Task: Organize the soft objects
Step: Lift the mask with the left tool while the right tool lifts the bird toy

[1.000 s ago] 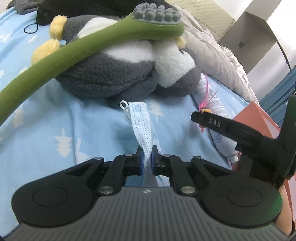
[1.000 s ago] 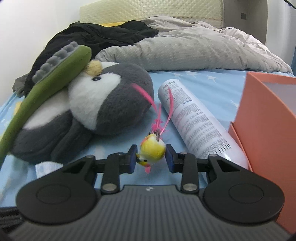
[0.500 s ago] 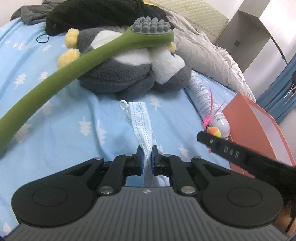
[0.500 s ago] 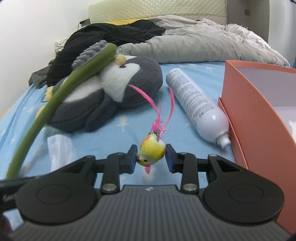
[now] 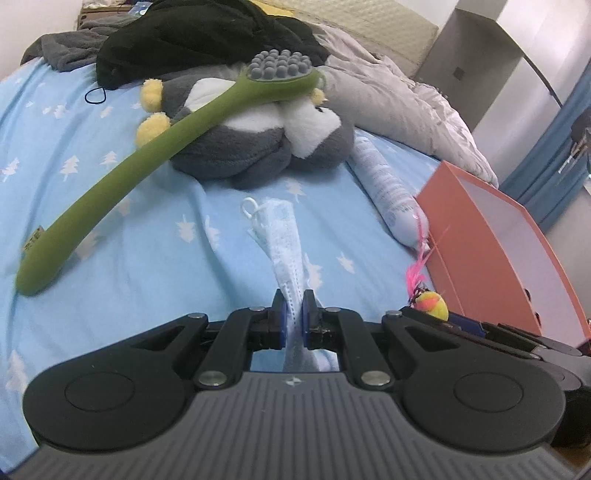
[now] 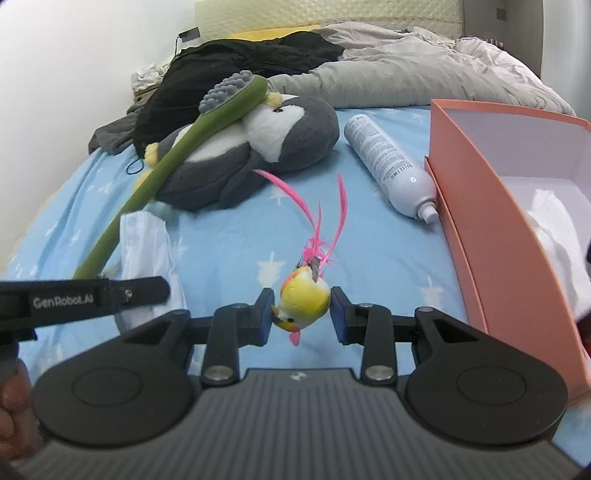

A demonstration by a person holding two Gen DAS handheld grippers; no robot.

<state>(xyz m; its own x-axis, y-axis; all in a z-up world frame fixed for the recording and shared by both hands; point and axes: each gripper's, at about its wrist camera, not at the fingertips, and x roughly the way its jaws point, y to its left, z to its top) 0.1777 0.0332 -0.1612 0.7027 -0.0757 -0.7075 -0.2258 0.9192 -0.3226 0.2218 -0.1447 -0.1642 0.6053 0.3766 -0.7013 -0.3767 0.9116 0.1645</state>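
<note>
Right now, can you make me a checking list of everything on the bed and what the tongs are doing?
Surface: blue bedsheet with white tree print.
Job's things: face mask, toy bird with pink feathers, penguin plush, orange box holding something white.
Clutter: green massage stick leaning on the plush; white spray can beside the box; black clothes; grey duvet.
Tongs: left tongs shut on the mask; right tongs shut on the bird.
Cables: nothing seen.
Surroundings: white wall, headboard.

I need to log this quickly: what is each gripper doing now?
Left gripper: closed on the face mask.
Right gripper: closed on the yellow bird toy.
</note>
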